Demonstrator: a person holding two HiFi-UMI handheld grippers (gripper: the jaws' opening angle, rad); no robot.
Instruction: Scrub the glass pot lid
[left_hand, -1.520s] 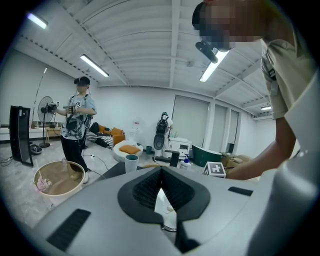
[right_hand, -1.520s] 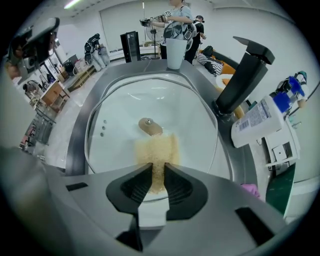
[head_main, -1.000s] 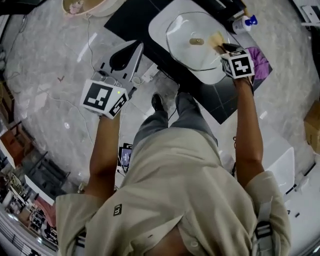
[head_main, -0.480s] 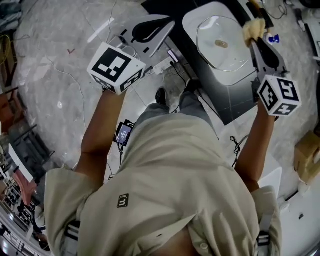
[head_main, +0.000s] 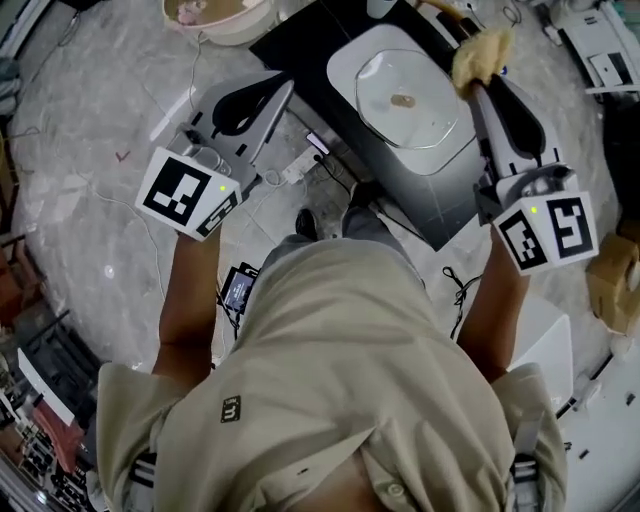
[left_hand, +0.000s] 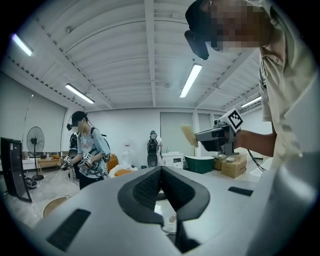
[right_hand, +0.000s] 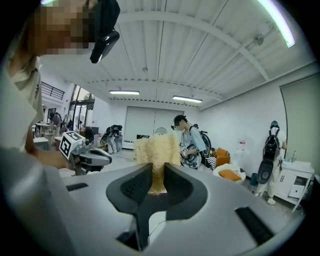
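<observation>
The glass pot lid (head_main: 403, 101) lies knob up in a white basin (head_main: 345, 62) on a dark surface (head_main: 400, 195), seen only in the head view. My right gripper (head_main: 476, 80) (right_hand: 156, 172) is held up in the air, to the right of the basin, and is shut on a yellow sponge (head_main: 480, 50) (right_hand: 154, 147). The sponge sticks out past the jaw tips. My left gripper (head_main: 275, 92) (left_hand: 161, 174) hovers left of the basin, shut with nothing in it. Both gripper views look level across the room, and each shows the other gripper (left_hand: 216, 137) (right_hand: 85, 156).
A beige bowl (head_main: 215, 15) sits on the marble floor at the top left. Cables and a small device (head_main: 240, 288) lie by the person's feet. A cardboard box (head_main: 615, 280) stands at the right. Other people (left_hand: 85, 150) (right_hand: 190, 142) stand across the room.
My right gripper has lifted off the lid with the sponge and pulled back to the right of the basin. The left gripper has stayed raised at the left.
</observation>
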